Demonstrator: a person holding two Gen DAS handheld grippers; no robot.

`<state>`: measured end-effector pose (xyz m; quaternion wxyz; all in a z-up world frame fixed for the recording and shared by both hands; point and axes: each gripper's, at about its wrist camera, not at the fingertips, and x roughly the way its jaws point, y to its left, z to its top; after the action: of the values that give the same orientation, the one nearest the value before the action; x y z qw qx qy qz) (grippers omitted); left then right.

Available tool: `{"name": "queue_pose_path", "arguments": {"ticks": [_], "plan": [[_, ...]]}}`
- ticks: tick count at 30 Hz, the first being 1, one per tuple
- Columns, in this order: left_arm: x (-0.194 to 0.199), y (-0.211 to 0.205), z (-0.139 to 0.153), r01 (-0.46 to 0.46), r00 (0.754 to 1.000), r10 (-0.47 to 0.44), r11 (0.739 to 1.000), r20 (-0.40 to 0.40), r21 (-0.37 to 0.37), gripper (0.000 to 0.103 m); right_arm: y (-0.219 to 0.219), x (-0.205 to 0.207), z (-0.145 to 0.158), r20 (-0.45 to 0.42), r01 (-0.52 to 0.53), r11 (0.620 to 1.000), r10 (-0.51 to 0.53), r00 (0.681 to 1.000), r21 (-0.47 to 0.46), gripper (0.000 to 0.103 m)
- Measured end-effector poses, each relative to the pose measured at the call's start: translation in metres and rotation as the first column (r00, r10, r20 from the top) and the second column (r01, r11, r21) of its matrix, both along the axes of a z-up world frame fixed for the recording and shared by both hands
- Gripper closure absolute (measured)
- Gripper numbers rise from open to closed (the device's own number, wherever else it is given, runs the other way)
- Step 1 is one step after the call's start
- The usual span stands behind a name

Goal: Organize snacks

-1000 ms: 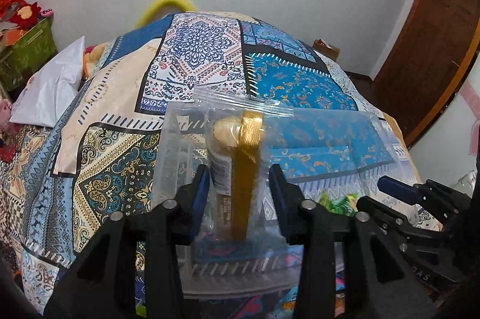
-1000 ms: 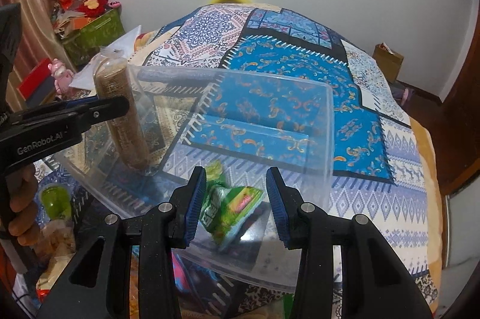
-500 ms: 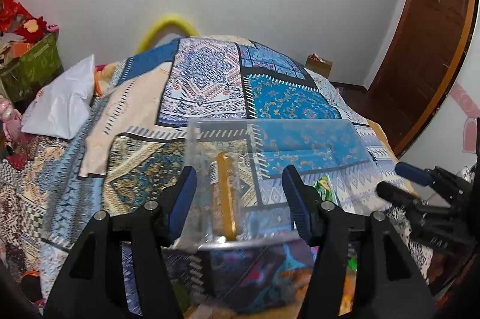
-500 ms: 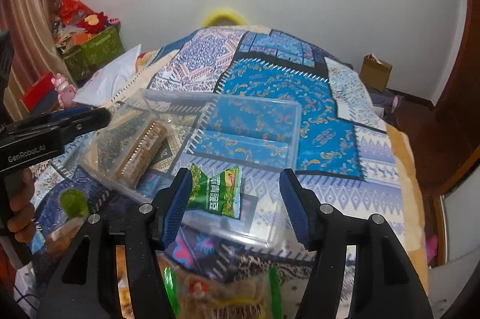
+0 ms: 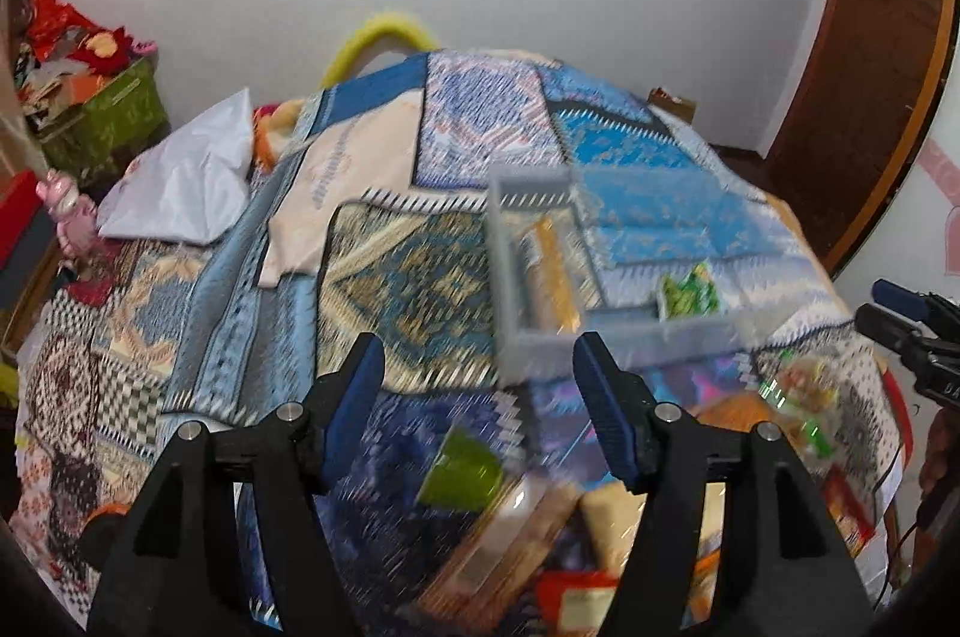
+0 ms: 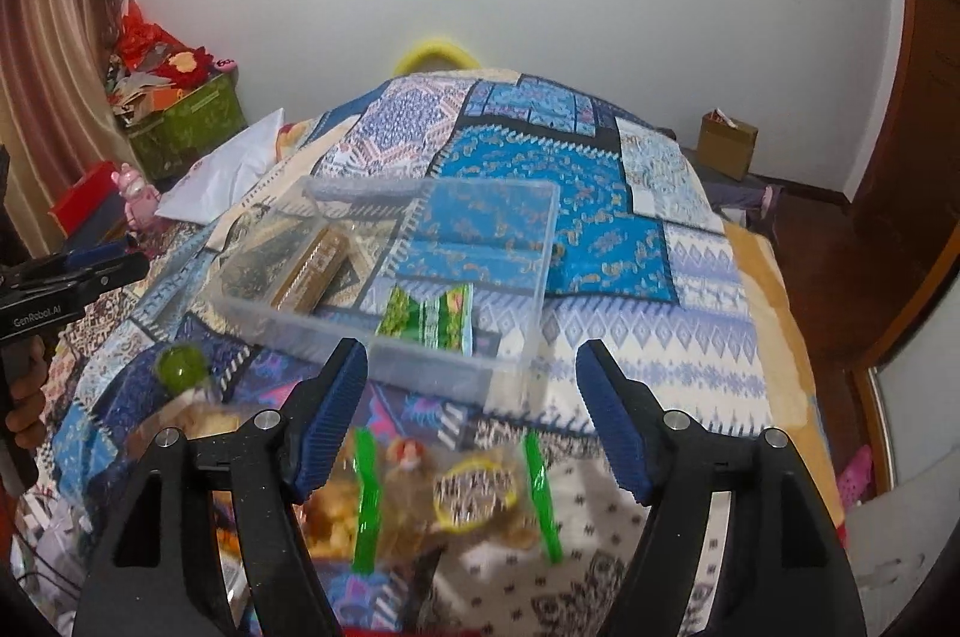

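Observation:
A clear plastic box [image 6: 420, 374] lies on the patterned bedspread [image 6: 630, 337]. Inside it a brown and gold biscuit roll [image 6: 312, 271] lies at the left and a green snack packet [image 6: 429, 316] at the front. My right gripper [image 6: 471, 361] hovers just short of the box's near wall, its jaws opening with nothing between the pads. In the blurred left wrist view the box [image 5: 510, 277], the roll [image 5: 549, 271] and the packet [image 5: 690, 292] lie ahead to the right. My left gripper [image 5: 477, 367] is pulled back from them, jaws opening and empty.
A pile of loose snacks lies at the bed's near end: a bag with green stripes [image 6: 456, 499], a green round pack [image 6: 180, 367] and orange packs [image 5: 738, 409]. A white pillow [image 6: 234, 175] and a green crate [image 6: 186, 127] are at the left. A wooden door [image 5: 864, 97] stands at the right.
The left gripper has let go of the biscuit roll and the right has let go of the green packet, both now in the box. Both grippers drew back and up with wider jaws.

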<state>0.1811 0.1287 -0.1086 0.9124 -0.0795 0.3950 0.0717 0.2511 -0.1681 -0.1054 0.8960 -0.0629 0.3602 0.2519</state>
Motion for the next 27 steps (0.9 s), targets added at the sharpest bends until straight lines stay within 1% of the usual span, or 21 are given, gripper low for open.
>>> {"name": "queue_pose_path", "arguments": {"ticks": [5, 9, 13, 16, 20, 27], "plan": [[-0.011, 0.01, -0.03, -0.024, 0.997, 0.023, 1.0, -0.075, -0.015, 0.038, -0.004, -0.008, -0.02, -0.048, 0.005, 1.0, -0.006, 0.999, -0.021, 0.034], [-0.013, 0.01, -0.051, -0.023, 0.993, 0.019, 0.999, -0.117, -0.035, 0.038, -0.009, -0.014, -0.037, -0.097, 0.006, 1.0, -0.009, 0.995, -0.028, 0.034], [-0.009, 0.004, -0.069, -0.006, 0.988, -0.002, 0.998, -0.157, -0.055, 0.038, -0.009, -0.011, -0.054, -0.143, 0.006, 0.999, -0.012, 0.99, -0.043, 0.034], [-0.003, 0.0, -0.08, 0.002, 0.984, -0.012, 0.998, -0.178, -0.057, 0.038, -0.01, -0.007, -0.063, -0.172, 0.013, 0.999, -0.018, 0.985, -0.03, 0.028], [0.005, 0.001, -0.092, -0.009, 0.982, -0.006, 0.997, -0.19, -0.078, 0.038, -0.008, -0.004, -0.067, -0.176, 0.011, 0.999, -0.016, 0.984, -0.03, 0.025], [0.02, 0.003, -0.106, -0.029, 0.98, 0.011, 0.996, -0.197, -0.089, 0.039, -0.003, -0.001, -0.07, -0.153, 0.004, 0.999, -0.011, 0.988, -0.052, 0.025]]}}
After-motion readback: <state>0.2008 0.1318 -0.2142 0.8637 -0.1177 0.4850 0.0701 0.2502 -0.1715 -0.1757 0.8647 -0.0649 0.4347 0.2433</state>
